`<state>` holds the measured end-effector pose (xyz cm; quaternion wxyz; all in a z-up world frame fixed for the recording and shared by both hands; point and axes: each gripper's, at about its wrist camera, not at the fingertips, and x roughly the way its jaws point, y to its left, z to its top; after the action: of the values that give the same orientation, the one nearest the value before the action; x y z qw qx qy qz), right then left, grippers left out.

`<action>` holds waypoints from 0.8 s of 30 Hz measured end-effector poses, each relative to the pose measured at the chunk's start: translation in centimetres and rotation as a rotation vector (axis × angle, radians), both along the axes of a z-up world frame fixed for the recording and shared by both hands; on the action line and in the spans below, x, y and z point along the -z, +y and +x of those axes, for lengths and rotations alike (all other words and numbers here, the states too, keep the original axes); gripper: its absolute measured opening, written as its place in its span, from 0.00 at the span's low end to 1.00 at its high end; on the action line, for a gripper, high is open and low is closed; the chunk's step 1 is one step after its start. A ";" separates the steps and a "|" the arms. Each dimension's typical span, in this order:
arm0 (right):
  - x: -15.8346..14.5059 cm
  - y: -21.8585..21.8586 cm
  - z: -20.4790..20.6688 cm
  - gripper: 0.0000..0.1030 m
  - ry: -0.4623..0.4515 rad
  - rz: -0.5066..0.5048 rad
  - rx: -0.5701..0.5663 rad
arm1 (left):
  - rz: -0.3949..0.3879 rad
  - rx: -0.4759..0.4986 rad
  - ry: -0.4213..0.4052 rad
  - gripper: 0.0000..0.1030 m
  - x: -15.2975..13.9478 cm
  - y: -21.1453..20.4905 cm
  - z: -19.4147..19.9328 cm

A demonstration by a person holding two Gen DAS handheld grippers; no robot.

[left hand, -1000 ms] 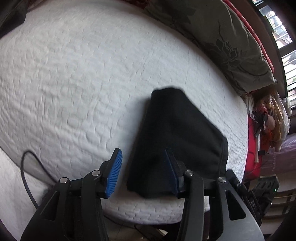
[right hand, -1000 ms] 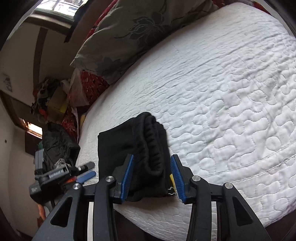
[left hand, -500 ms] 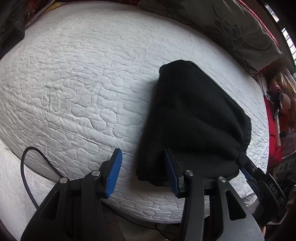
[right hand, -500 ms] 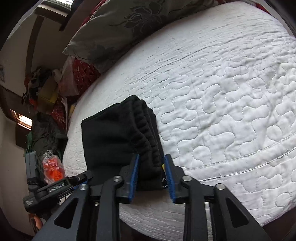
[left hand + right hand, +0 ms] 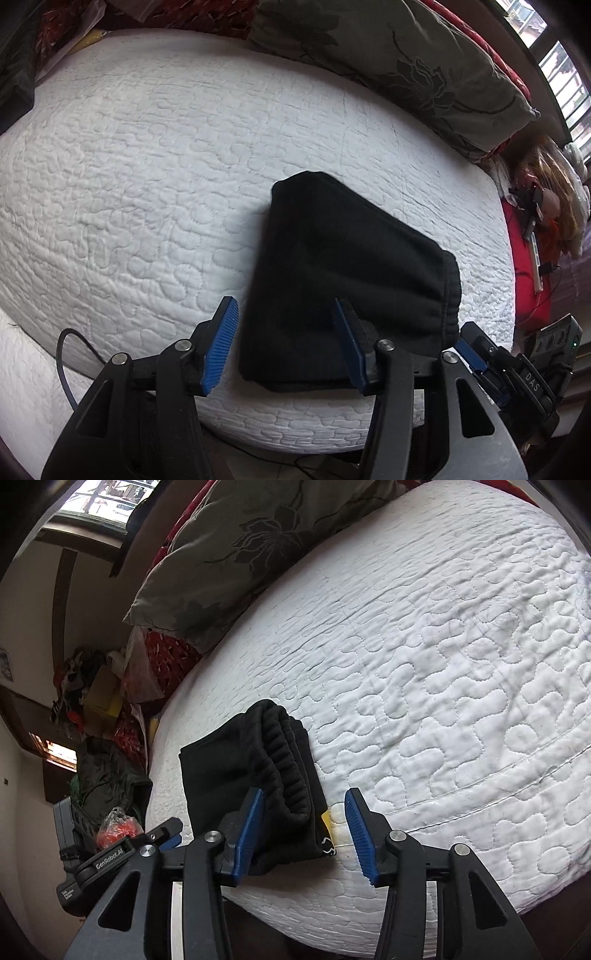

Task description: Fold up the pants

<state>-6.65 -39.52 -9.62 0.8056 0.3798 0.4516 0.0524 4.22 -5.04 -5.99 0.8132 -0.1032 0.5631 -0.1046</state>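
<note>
The black pants lie folded into a compact bundle near the front edge of the white quilted mattress. My left gripper is open, its blue pads astride the bundle's near left corner, holding nothing. In the right wrist view the pants show their ribbed waistband on the right side, with a small yellow tag at the near corner. My right gripper is open at that near right corner, its left pad against the waistband. Each gripper shows at the edge of the other's view.
A grey floral pillow lies along the far side of the mattress, also in the right wrist view. Clutter and a red cloth lie past the right end. Bags and clothes pile beside the bed. A black cable hangs at the front left.
My right gripper has opened wide after closing in on the waistband edge half a second ago. My left gripper stayed open and drew back slightly from the bundle.
</note>
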 end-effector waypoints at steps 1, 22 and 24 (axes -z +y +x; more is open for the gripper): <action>-0.1 0.1 0.2 0.47 0.001 -0.007 -0.003 | 0.001 0.000 -0.002 0.50 -0.1 -0.2 0.1; -0.3 1.7 6.4 0.58 0.028 -0.061 -0.024 | -0.014 0.001 0.071 0.50 0.4 -0.1 8.3; -0.1 2.2 7.2 0.58 0.032 -0.079 -0.034 | -0.019 0.006 0.100 0.50 1.0 -0.8 9.0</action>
<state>0.53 -37.29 -9.56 0.8119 0.3407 0.4723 0.0419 13.19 -5.89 -6.99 0.7826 -0.1144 0.6025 -0.1071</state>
